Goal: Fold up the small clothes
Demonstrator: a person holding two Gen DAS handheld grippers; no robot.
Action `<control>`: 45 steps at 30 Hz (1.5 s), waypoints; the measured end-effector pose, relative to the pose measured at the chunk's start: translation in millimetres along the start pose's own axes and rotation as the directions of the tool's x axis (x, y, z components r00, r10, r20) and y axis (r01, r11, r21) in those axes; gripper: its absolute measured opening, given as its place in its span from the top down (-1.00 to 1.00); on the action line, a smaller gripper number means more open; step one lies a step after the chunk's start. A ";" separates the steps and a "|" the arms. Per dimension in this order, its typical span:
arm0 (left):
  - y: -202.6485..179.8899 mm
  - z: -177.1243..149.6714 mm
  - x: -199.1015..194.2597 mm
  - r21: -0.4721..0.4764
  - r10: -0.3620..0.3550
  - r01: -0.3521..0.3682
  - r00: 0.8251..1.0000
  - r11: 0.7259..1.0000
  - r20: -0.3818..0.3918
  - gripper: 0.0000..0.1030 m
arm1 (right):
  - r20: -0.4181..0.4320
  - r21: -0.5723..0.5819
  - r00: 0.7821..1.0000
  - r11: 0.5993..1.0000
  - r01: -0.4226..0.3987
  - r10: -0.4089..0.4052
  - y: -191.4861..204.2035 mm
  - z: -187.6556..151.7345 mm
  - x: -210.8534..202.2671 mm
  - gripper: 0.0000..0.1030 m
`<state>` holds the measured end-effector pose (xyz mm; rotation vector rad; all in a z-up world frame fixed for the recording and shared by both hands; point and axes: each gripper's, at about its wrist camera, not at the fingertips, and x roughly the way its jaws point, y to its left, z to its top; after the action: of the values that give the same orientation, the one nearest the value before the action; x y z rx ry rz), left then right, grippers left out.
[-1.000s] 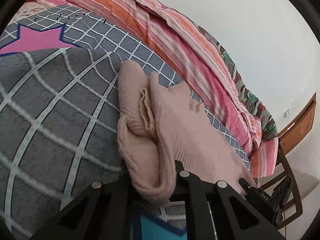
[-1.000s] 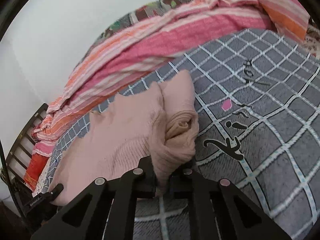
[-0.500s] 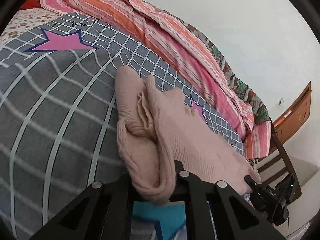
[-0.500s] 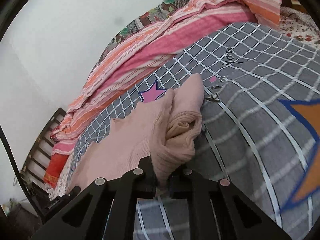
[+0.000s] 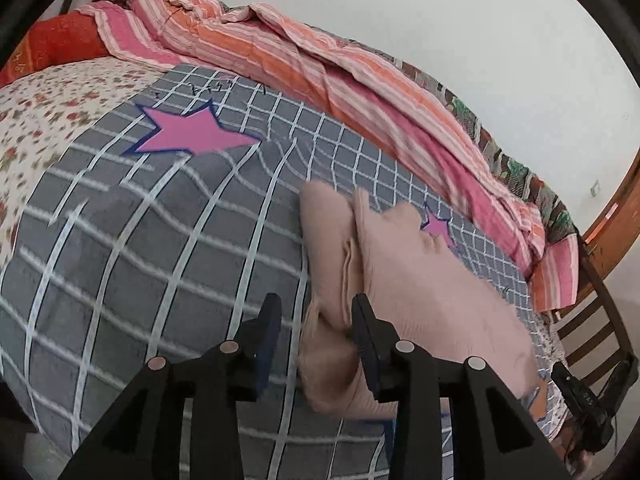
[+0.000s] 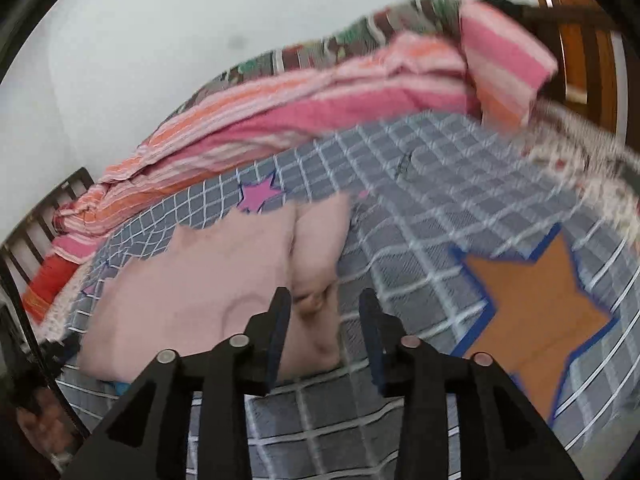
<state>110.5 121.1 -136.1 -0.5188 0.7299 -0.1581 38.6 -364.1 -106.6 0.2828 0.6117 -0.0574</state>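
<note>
In the left wrist view, a floral sheet (image 5: 44,120) fills the far left, then the grey checked blanket (image 5: 132,248). The left gripper (image 5: 316,320) at bottom centre has just been opening, its jaws apart; the pink garment (image 5: 420,280) lies between and right of them, unpinched. In the right wrist view, the garment (image 6: 208,280) lies left of centre; the right gripper (image 6: 324,312) has likewise just been opening, with the fabric's edge between its parted jaws.

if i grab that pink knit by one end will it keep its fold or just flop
The knit would probably flop: it sags in soft rolls on the blanket and its edge bunches. It looks light. The ribbed fabric likely grips rather than slips. Both tools have just been opening, with its edge between their fingers.
</note>
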 end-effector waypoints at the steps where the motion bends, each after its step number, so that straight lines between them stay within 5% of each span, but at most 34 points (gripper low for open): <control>1: -1.5 5.7 3.2 0.000 -0.005 0.005 1.000 1.000 -0.006 0.33 | 0.002 -0.006 1.000 1.000 -0.009 0.009 1.2 4.7 2.9 0.29; 13: -63.1 53.1 72.8 0.183 0.026 -0.011 0.996 0.983 -0.081 0.33 | -0.115 -0.099 0.993 0.995 0.004 -0.015 43.6 51.7 97.6 0.23; 25: -69.8 67.7 125.5 0.299 0.130 -0.086 0.983 0.950 -0.130 0.33 | -0.236 -0.110 0.961 0.987 0.118 -0.141 42.5 60.9 166.2 0.24; 28: -70.1 66.3 135.2 0.309 0.148 -0.098 0.979 0.946 -0.143 0.60 | -0.275 -0.177 0.945 0.975 0.134 -0.180 50.4 58.3 180.1 0.24; 30: -68.2 66.6 136.8 0.306 0.133 -0.085 0.982 0.948 -0.138 0.82 | -0.261 -0.218 0.945 0.966 0.142 -0.197 56.7 57.0 182.2 0.46; 31: -66.3 67.9 135.1 0.292 0.111 -0.069 0.985 0.954 -0.131 0.85 | -0.258 -0.237 0.950 0.964 0.117 -0.178 60.7 56.4 182.1 0.89; 35: -56.9 75.5 129.8 0.250 0.103 -0.077 0.990 0.965 -0.092 0.86 | -0.203 -0.223 0.966 0.968 0.113 -0.160 59.2 59.6 177.8 0.92; 39: -47.8 71.8 137.3 0.234 0.109 -0.079 0.987 0.969 -0.119 0.86 | -0.219 -0.200 0.956 0.968 0.153 -0.196 51.1 54.0 190.5 0.93; 45: -36.6 75.5 116.3 0.203 0.007 0.018 0.993 0.979 -0.121 0.74 | -0.201 -0.265 0.956 0.951 0.159 -0.215 77.9 57.8 173.1 0.86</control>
<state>248.7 82.9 -139.6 -0.3174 0.8208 -0.2683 223.1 -300.2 -141.7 -0.0129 0.8656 -0.1332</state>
